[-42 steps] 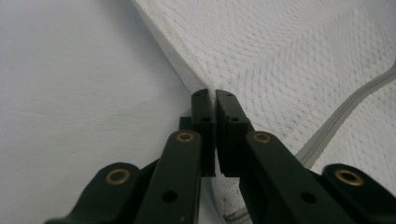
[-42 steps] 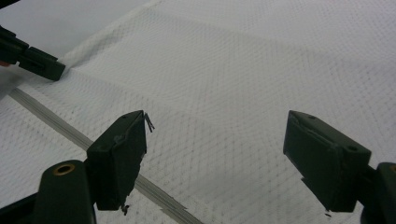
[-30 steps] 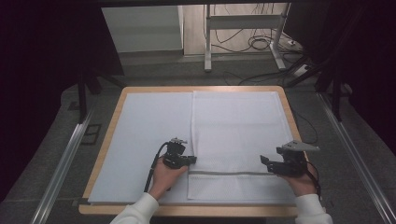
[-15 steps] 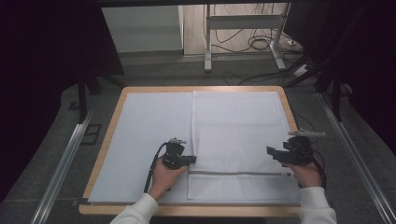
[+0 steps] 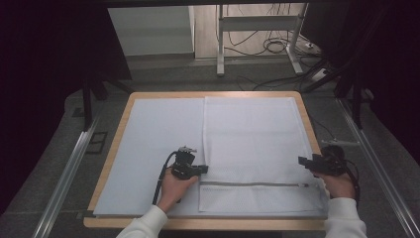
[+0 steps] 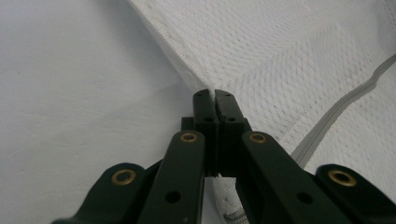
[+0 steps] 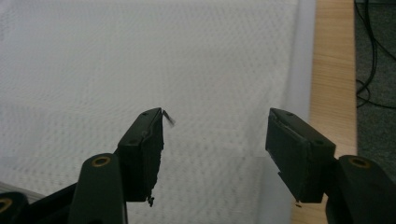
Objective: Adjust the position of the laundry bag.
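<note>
The mesh bag (image 5: 252,144) lay on the sheet (image 5: 158,134) covering the table (image 5: 116,148), over its right half. My left gripper (image 5: 202,169) sat at the bag's left edge, my right gripper (image 5: 302,161) at its right edge, the zipper (image 5: 252,184) running between them

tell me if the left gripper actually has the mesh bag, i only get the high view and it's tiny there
Observer: Yes. In the left gripper view the left gripper is shut on the mesh bag at its side edge, near the zipper.
Operator: and the right one, gripping yet
Observer: No. The right gripper view shows the right gripper open. Its jaws have just been closing, with the bag's right edge in the gap ahead of them, but no pad presses it.
Operator: is it lined up on that edge
Observer: Roughly. One jaw is over the mesh, the other over the white mat beside the wooden table.
</note>
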A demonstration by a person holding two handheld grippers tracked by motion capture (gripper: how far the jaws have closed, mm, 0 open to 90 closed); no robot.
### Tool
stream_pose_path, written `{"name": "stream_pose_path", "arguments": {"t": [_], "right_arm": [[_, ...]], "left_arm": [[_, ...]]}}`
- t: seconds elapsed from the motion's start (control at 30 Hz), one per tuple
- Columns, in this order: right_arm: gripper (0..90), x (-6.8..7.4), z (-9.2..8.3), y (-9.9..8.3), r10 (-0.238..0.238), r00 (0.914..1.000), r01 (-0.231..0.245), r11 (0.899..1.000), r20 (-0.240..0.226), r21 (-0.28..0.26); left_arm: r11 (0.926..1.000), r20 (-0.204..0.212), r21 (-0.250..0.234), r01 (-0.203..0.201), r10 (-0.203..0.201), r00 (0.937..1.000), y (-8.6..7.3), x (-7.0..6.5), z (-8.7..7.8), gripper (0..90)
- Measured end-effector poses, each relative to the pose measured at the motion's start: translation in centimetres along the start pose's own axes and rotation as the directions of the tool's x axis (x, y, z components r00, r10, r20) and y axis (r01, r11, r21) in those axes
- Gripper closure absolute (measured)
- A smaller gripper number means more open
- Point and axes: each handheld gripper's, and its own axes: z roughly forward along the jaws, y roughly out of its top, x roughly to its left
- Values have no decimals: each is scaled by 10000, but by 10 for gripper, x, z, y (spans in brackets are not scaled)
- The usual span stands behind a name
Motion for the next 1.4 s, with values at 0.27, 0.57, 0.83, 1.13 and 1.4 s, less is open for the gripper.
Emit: {"name": "stream_pose_path", "arguments": {"t": [0.27, 0.57, 0.83, 1.13, 1.4], "right_arm": [[398, -11, 3, -4, 90, 9999, -93, 9982, 57, 587], [458, -14, 14, -7, 298, 9995, -290, 9927, -45, 1175], [490, -17, 19, -10, 422, 9991, -410, 9881, -48, 1482], [727, -11, 22, -8, 56, 9997, -93, 9876, 241, 1567], [869, -13, 21, -9, -72, 9993, 17, 9896, 376, 1438]], "left_arm": [[10000, -2, 3, 0, 0, 10000, -1, 1, 1, 895], [10000, 28, -37, 46, -46, 10000, -1, 1, 1, 894], [10000, 37, -44, 67, -67, 10000, -1, 1, 2, 895], [10000, 32, -67, 64, -64, 10000, -1, 0, 1, 895], [10000, 52, -79, 47, -47, 10000, -1, 1, 0, 895]]}}
